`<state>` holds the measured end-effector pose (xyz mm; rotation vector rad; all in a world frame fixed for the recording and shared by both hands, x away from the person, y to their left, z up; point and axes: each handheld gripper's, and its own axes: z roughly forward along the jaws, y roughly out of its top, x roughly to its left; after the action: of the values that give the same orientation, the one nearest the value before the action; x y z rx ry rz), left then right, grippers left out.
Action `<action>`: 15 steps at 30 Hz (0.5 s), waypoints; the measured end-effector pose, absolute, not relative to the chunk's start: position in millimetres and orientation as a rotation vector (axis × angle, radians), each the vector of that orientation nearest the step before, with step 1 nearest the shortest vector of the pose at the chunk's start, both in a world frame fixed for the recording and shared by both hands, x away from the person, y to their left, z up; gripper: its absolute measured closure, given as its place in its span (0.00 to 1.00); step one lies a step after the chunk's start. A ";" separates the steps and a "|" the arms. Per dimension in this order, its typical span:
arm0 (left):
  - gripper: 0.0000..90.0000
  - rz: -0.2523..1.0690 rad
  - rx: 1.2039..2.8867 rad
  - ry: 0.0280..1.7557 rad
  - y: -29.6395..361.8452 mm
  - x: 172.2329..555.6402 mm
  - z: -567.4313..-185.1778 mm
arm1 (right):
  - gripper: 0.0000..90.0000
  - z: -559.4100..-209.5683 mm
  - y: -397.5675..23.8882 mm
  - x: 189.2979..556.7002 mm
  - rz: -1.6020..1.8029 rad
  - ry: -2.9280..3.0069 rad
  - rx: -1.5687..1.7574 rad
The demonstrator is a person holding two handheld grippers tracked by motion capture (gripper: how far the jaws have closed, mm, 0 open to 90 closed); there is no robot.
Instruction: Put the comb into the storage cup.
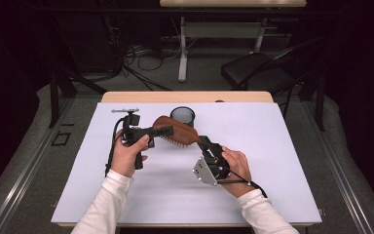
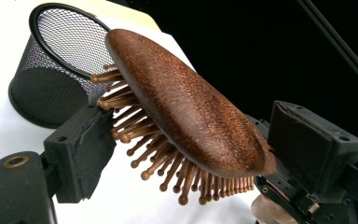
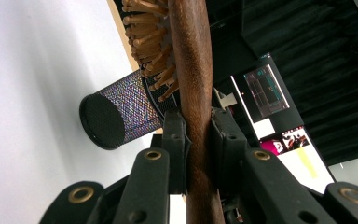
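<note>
A wooden hairbrush [image 1: 177, 129] with wooden pins hangs tilted above the white mat, pins facing down toward me. My right gripper [image 1: 203, 142] is shut on its handle; the right gripper view shows both pads [image 3: 175, 140] pressed on the handle [image 3: 196, 154]. My left gripper [image 1: 168, 130] comes in from the left, its jaws open on either side of the brush head [image 2: 191, 107]. One pad [image 2: 91, 149] sits at the pin tips, the other [image 2: 307, 144] stands off the smooth back. A black mesh cup [image 1: 182, 116] stands upright just behind the brush.
The white mat [image 1: 272, 161] covers most of the wooden table. Beyond the far edge are a black chair [image 1: 253, 70], cables on the floor and another table's leg [image 1: 182, 48]. A lit monitor [image 3: 270, 88] appears in the right gripper view.
</note>
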<state>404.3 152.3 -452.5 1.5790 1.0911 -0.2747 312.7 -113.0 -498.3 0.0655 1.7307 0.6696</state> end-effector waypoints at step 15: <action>0.15 -0.310 1.571 1.100 142.3 407.9 -454.9 | 0.87 -496.5 -109.7 310.8 0.685 1.705 0.061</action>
<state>407.9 142.3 -454.9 1.5709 1.1004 -0.3097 310.8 -109.7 -496.5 0.0613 1.7052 0.6850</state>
